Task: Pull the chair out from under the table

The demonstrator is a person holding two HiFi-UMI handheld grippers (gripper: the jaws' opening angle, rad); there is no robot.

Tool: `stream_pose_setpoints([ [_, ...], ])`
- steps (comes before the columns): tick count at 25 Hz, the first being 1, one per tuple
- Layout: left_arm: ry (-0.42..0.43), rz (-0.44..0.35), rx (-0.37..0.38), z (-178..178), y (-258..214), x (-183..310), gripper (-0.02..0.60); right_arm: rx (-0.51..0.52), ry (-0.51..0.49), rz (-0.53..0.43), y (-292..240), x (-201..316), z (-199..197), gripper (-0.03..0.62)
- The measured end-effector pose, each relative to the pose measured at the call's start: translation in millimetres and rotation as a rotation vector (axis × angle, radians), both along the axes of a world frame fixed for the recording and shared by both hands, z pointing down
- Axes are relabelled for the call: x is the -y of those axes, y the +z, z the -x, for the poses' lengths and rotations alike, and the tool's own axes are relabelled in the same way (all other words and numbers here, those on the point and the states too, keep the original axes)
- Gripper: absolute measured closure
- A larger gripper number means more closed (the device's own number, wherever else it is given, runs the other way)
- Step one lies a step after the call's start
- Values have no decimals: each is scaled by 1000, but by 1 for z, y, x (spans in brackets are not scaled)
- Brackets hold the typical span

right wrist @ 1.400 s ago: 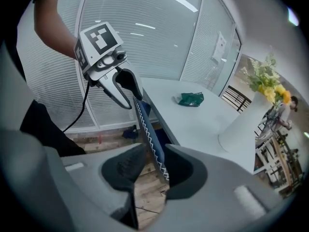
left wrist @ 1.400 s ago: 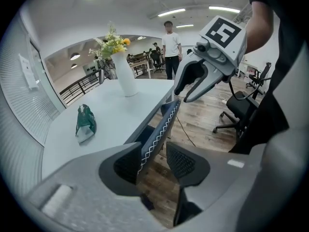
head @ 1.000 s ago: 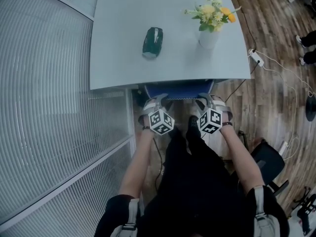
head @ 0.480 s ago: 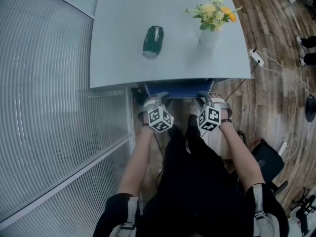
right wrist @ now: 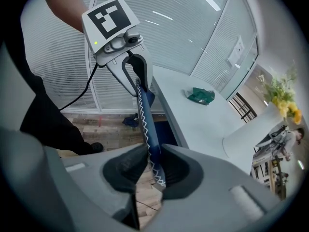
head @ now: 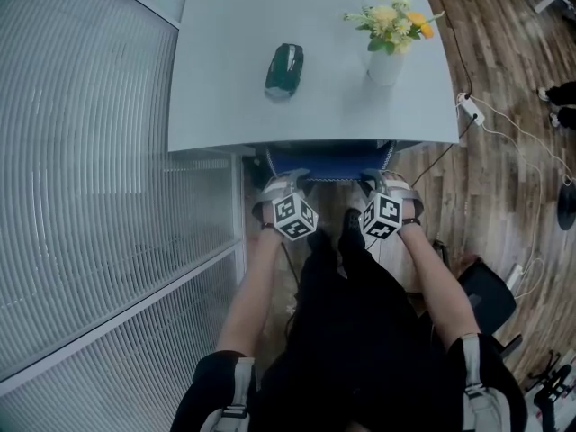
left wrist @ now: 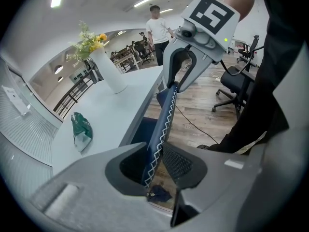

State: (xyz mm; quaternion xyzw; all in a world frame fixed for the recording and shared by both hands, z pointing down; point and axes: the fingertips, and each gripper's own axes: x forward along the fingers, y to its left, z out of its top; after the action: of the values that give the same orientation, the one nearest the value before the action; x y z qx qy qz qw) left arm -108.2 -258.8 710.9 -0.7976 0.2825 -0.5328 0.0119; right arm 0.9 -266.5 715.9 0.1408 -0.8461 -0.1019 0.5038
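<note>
The chair's blue back (head: pixel 328 160) pokes out from under the near edge of the pale table (head: pixel 225 106), the rest of the chair hidden beneath. My left gripper (head: pixel 286 180) straddles the back's left end and my right gripper (head: pixel 378 178) its right end. In the left gripper view the white-stitched back edge (left wrist: pixel 161 129) runs between my left gripper's (left wrist: pixel 157 175) closing jaws. In the right gripper view the same edge (right wrist: pixel 147 124) lies between my right gripper's (right wrist: pixel 147 170) closing jaws, with a gap beside it. Each view shows the other gripper farther along the back.
A green packet (head: pixel 284 70) and a white vase of flowers (head: pixel 387 57) stand on the table. A ribbed glass wall (head: pixel 90 196) runs along the left. On the wood floor to the right lie a power strip (head: pixel 470 108) with cables and a black office chair (head: pixel 486 295).
Both grippers stay at the chair back's top edge. The head view has shifted a little, so the table sits slightly lower in the picture.
</note>
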Motion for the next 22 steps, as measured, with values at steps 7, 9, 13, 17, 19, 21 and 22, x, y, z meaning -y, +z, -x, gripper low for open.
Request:
stream_pose_setpoints([
  [7, 19, 40, 19, -2, 7, -34, 477, -14, 12, 43, 6, -34, -2, 505],
  [9, 29, 47, 27, -3, 9, -43, 480, -23, 15, 46, 8, -42, -2, 505],
  [13, 49, 53, 47, -4, 15, -58, 486, -47, 14, 50, 15, -57, -3, 505],
  [17, 64, 66, 54, -6, 20, -80, 488, -65, 13, 60, 19, -78, -5, 507],
  [19, 70, 74, 56, -6, 23, -89, 489, -70, 15, 68, 22, -89, -5, 507],
  [21, 77, 81, 58, -6, 27, -98, 489, -76, 18, 76, 26, -98, -4, 507],
  [22, 80, 83, 58, -6, 28, -102, 489, -79, 20, 78, 28, -102, -5, 507],
])
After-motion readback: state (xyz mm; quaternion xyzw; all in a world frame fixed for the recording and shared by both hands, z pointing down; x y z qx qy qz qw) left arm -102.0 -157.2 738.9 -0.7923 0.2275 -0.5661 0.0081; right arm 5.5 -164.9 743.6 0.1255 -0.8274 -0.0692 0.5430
